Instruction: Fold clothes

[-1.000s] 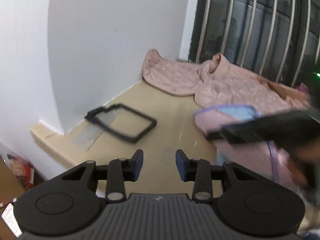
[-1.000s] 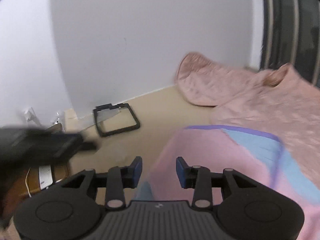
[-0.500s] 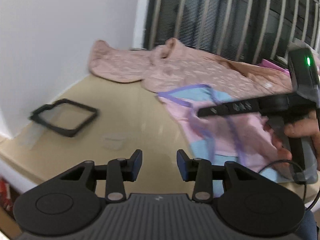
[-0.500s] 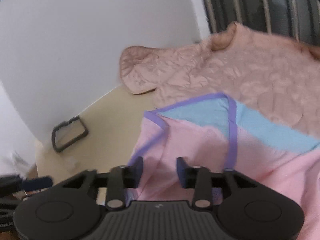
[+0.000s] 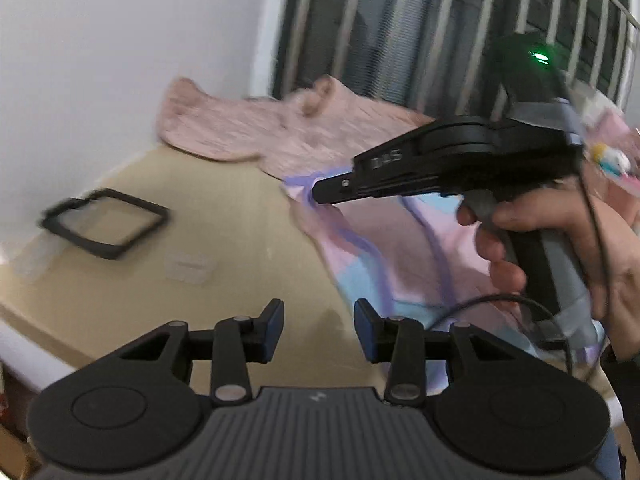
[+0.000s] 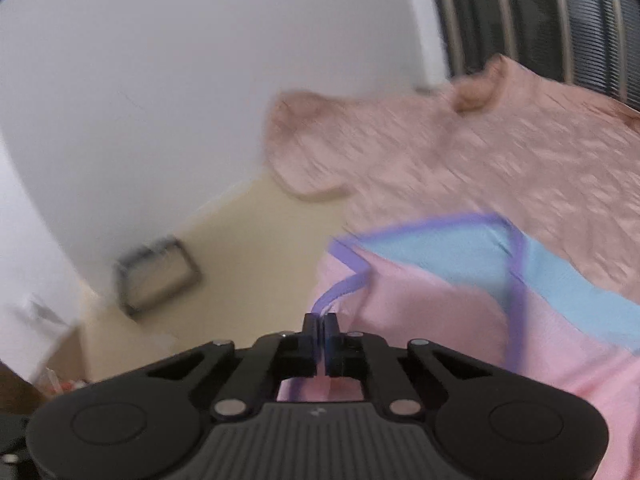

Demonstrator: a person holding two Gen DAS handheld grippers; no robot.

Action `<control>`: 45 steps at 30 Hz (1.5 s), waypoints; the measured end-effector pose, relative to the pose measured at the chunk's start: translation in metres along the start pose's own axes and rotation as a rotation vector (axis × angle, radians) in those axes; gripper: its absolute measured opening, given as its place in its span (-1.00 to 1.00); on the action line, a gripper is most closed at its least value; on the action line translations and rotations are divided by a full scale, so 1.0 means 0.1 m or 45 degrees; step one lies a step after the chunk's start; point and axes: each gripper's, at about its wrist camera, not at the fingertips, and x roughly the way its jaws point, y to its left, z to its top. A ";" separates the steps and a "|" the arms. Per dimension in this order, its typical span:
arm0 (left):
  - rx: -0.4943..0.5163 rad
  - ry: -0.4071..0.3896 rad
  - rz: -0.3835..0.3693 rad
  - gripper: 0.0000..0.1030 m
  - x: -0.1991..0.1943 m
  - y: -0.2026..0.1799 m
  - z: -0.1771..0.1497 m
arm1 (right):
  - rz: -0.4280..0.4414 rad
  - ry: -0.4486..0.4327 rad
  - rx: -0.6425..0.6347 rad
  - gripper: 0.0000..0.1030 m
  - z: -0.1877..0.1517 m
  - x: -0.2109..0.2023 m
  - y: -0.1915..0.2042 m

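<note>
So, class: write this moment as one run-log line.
stage: first grasp | right gripper: just closed on purple-trimmed edge of pink-and-blue garment | left gripper: open, empty, above beige table | peach quilted garment: untouched

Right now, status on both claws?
Right claw just closed on pink garment's purple hem. Left claw open, empty. Black frame clear of garment.

I count two garments: one pink top [image 6: 432,320] with blue panels and purple trim, one quilted pink jacket [image 6: 500,148]. One table [image 5: 240,208]. One black frame [image 5: 105,222]. Two clear flat pieces [image 5: 191,267] on the tabletop. Two grippers: left gripper [image 5: 319,320], right gripper [image 6: 320,334]. One hand [image 5: 560,240]. One barred window [image 5: 440,28].
</note>
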 end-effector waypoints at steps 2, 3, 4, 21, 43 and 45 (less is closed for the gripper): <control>-0.043 -0.012 0.057 -0.25 -0.07 0.14 0.01 | 0.106 -0.021 -0.016 -0.97 0.06 0.04 0.13; -0.061 -0.007 0.083 -0.25 -0.09 0.19 0.02 | 0.163 -0.010 -0.026 -0.97 0.09 0.10 0.20; -0.081 0.002 0.109 -0.25 -0.10 0.25 0.02 | 0.197 0.015 -0.040 -0.92 0.10 0.19 0.26; 0.162 0.105 -0.225 -0.14 0.16 -0.42 0.07 | -0.345 -0.126 -0.073 -0.09 -1.06 -2.07 -0.21; 0.541 0.092 -0.354 -0.34 -0.07 -0.57 -0.16 | -0.419 -0.126 0.181 -0.79 -1.78 -2.26 -0.48; 0.592 0.093 -0.400 -0.21 -0.09 -0.60 -0.18 | -0.438 -0.170 0.154 -0.58 -1.81 -2.46 -0.48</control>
